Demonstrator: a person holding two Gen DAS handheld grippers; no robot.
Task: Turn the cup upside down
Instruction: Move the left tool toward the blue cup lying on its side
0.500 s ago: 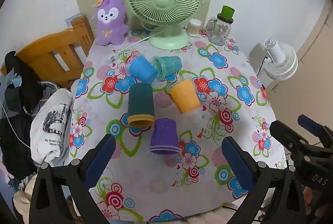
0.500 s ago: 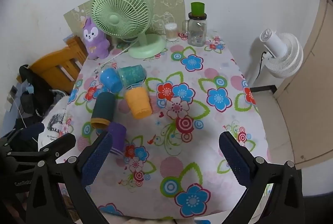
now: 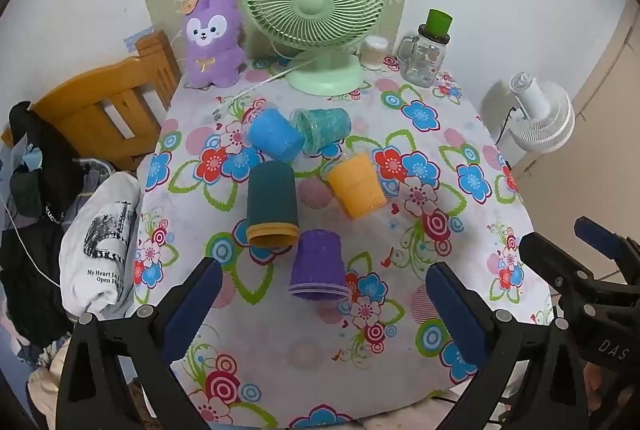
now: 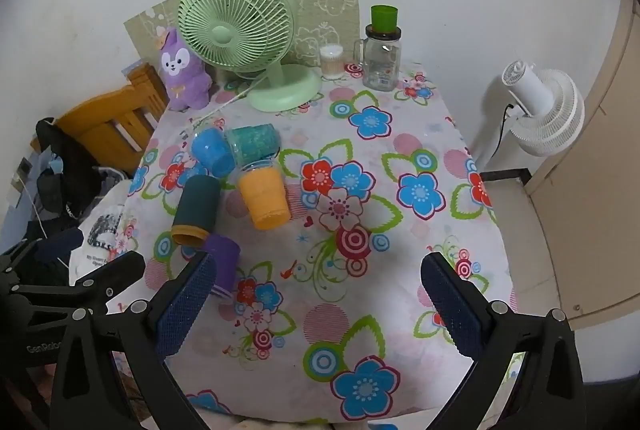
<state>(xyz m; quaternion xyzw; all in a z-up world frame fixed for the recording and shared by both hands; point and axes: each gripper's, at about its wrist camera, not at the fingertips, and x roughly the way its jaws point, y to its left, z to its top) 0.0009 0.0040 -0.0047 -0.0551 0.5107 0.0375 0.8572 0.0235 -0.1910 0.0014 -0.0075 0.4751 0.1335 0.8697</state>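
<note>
So progress-wise I'd call this barely started, if at all. Five cups sit in a loose cluster on the left half of the tabletop (image 3: 460,158), and it's hard to say which one is "the" cup. The purple cup (image 3: 318,264) already stands rim-down, closest to the near edge. The dark green cup (image 3: 272,204) has its orange rim facing the camera, and it looks like it's lying on its side, though the fisheye makes that hard to call. The orange cup (image 3: 356,186), the blue cup (image 3: 274,138) and the teal cup (image 3: 322,128) all look tipped over, the blue and teal ones touching each other. So at most one is flipped and the others look undone.

The left gripper (image 3: 324,306) hangs above the near edge with its fingers spread wide, nothing between them, roughly lined up on the purple cup. The right gripper (image 4: 316,306) is also wide open and empty, over the bare right side of the tabletop.

Room to move: the whole right half of the cloth is free, good for setting a cup down. The cups are packed tight though, so nudging a neighbour seems likely, especially blue against teal. The left edge drops off toward a wooden chair (image 3: 100,110) draped with clothes, and the green fan (image 3: 316,2), the plush toy (image 3: 212,38) and a glass jar (image 3: 428,58) line the back by the wall.
</note>
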